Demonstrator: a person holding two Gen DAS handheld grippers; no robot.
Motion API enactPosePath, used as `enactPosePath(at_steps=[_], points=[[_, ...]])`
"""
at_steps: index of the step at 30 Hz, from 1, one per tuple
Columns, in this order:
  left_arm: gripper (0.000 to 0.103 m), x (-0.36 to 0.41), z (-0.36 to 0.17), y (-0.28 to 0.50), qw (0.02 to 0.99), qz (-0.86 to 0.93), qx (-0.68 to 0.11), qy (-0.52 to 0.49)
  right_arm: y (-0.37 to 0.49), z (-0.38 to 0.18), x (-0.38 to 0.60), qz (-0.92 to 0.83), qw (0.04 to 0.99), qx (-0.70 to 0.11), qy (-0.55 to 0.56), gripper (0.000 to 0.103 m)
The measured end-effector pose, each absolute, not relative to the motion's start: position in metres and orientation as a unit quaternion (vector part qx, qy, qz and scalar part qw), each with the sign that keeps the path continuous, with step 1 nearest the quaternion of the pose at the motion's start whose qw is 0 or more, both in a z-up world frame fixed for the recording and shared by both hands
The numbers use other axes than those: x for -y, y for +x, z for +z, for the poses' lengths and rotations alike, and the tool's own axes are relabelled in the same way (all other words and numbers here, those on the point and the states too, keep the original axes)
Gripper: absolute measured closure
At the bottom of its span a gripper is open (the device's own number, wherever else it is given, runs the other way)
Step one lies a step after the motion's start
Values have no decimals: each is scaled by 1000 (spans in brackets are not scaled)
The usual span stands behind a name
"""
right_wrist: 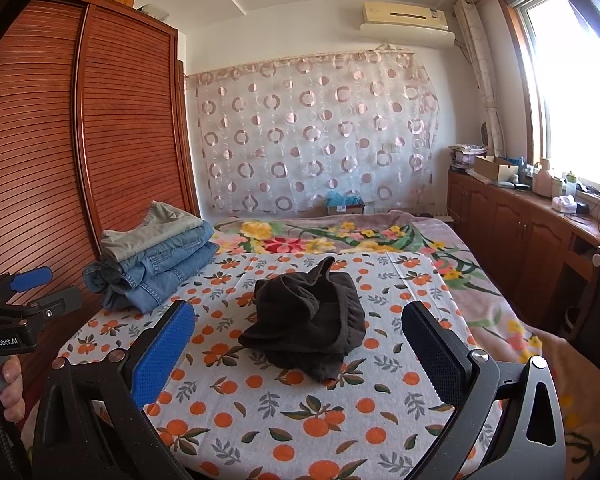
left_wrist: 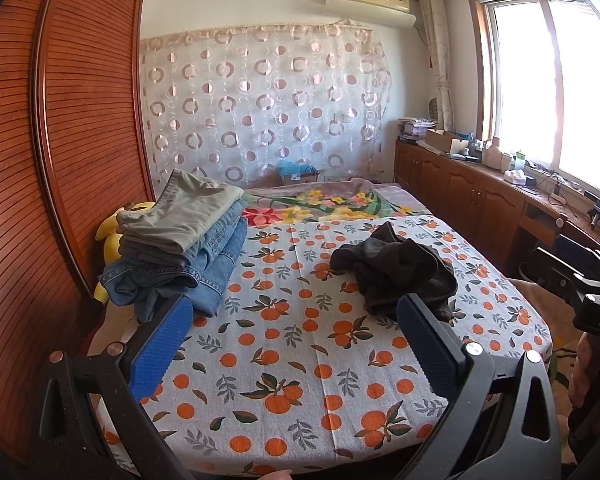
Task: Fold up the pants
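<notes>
Crumpled dark pants (left_wrist: 396,276) (right_wrist: 308,328) lie in a heap on the orange-print sheet (left_wrist: 300,360) (right_wrist: 284,412), right of middle in the left wrist view and dead ahead in the right wrist view. My left gripper (left_wrist: 296,312) is open over the sheet, short of the heap, with nothing between its blue pads. My right gripper (right_wrist: 298,320) is open too, its fingers framing the pants from the near side without touching them. The left gripper's blue fingers (right_wrist: 32,276) show at the left edge of the right wrist view, held by a hand (right_wrist: 12,384).
A stack of folded pants (left_wrist: 180,240) (right_wrist: 156,256), khaki over denim, sits at the bed's left side by a slatted wooden wardrobe (left_wrist: 40,160). A floral blanket (left_wrist: 320,200) covers the far bed. Low cabinets (left_wrist: 480,196) under the window line the right.
</notes>
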State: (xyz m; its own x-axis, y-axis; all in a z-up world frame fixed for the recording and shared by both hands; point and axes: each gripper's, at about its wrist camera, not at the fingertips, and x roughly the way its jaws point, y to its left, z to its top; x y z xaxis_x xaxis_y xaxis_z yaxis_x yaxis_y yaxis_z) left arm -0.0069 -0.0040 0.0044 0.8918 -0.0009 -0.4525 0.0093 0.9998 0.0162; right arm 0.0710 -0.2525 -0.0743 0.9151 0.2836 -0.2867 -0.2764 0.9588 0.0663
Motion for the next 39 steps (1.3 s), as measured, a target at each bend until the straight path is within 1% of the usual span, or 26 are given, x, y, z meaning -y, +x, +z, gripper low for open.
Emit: enactPosePath(at_steps=[30, 39], points=[[1, 2, 3, -6, 973, -3, -232, 7, 70, -75, 251, 140, 979, -148, 13, 0], [1, 9, 11, -9, 972, -3, -235, 7, 70, -76, 252, 139, 979, -149, 14, 0]])
